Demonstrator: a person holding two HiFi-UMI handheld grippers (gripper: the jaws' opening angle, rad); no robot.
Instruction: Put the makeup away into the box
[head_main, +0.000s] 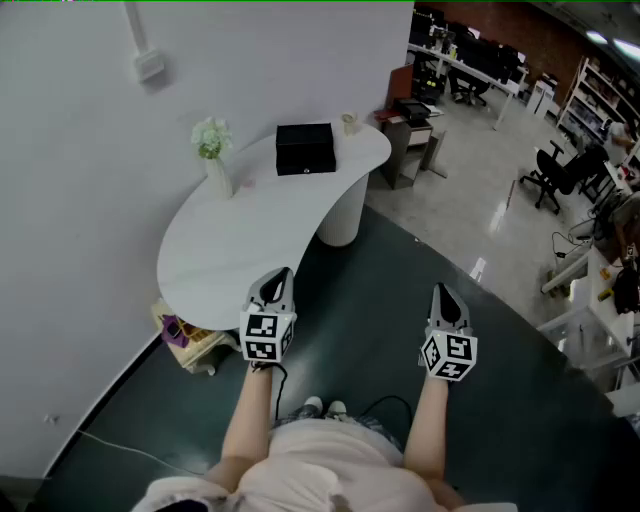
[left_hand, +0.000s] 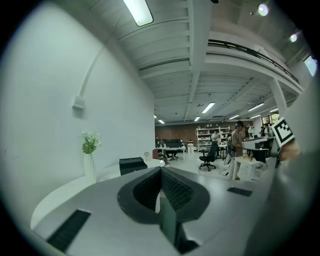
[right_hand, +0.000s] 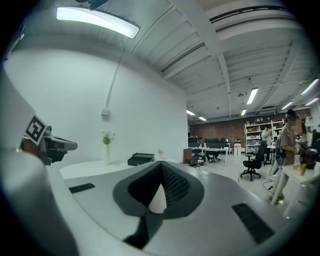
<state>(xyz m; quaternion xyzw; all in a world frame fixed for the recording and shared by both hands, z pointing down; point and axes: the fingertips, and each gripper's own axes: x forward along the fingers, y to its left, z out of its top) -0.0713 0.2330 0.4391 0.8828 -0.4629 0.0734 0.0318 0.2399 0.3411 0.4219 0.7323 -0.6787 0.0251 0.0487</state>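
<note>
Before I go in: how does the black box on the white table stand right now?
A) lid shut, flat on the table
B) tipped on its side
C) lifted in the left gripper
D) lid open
A: the black rectangular box sits flat on the white curved table with its lid down, beside the white vase of flowers.

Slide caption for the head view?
Left gripper and right gripper, shut and empty, held before the white table bearing a black box and vase.

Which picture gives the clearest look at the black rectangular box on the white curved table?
The head view: it looks down on the black rectangular box, showing its closed lid and front. In the left and right gripper views the box is small and side-on.
</note>
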